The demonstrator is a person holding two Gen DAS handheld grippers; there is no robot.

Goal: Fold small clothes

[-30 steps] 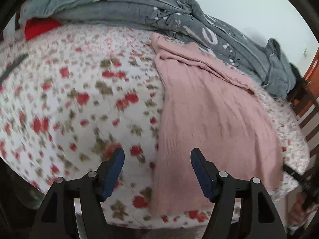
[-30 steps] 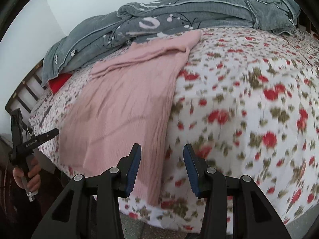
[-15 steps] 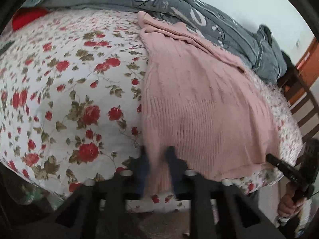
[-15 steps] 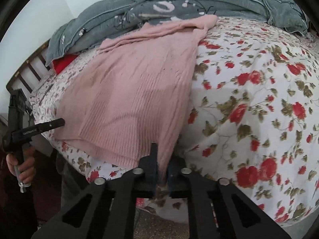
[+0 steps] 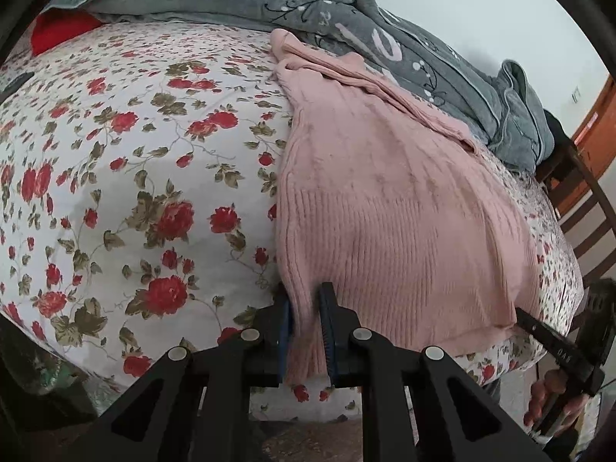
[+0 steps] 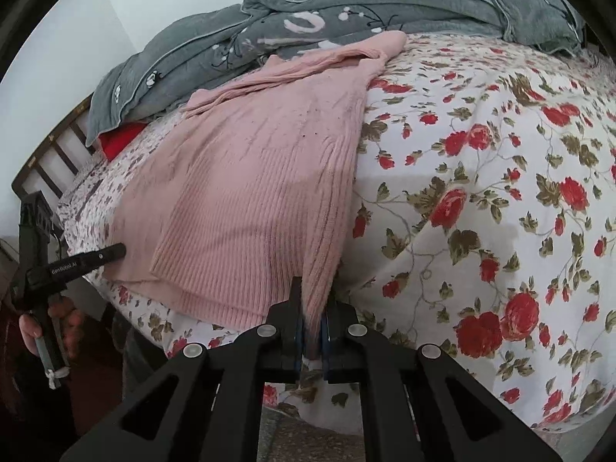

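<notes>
Sweater: I am looking at a pink ribbed sweater (image 5: 389,208) lying flat on the bed, its hem hanging toward me over the near edge and its top end reaching the grey quilt.
Left gripper: I am holding the left gripper (image 5: 306,331) with its jaws nearly together, having just been closing, and the blue pads (image 5: 285,331) are pinching one bottom corner of the sweater's hem between them.
Right gripper: I am holding the right gripper (image 6: 310,333) with its jaws drawn almost fully together after just closing, and a bunch of the hem at the other bottom corner is pressing up between the pads.
Cross views: I am seeing each gripper from the other's camera, a black finger lying against the sweater's far corner, with a hand (image 5: 554,404) wrapping the handle below it.
Bedsheet: I am working over a white bedsheet (image 5: 127,200) printed with red roses, lying smooth beside the sweater.
Quilt: A grey quilt (image 6: 346,11) is lying heaped along the far side of the bed, touching the sweater's top edge.
Red item: Something red (image 5: 57,30) is peeking out from under the quilt; I cannot tell what it is.
Bed frame: Dark wooden slats (image 6: 50,169) are showing at the end of the bed.
</notes>
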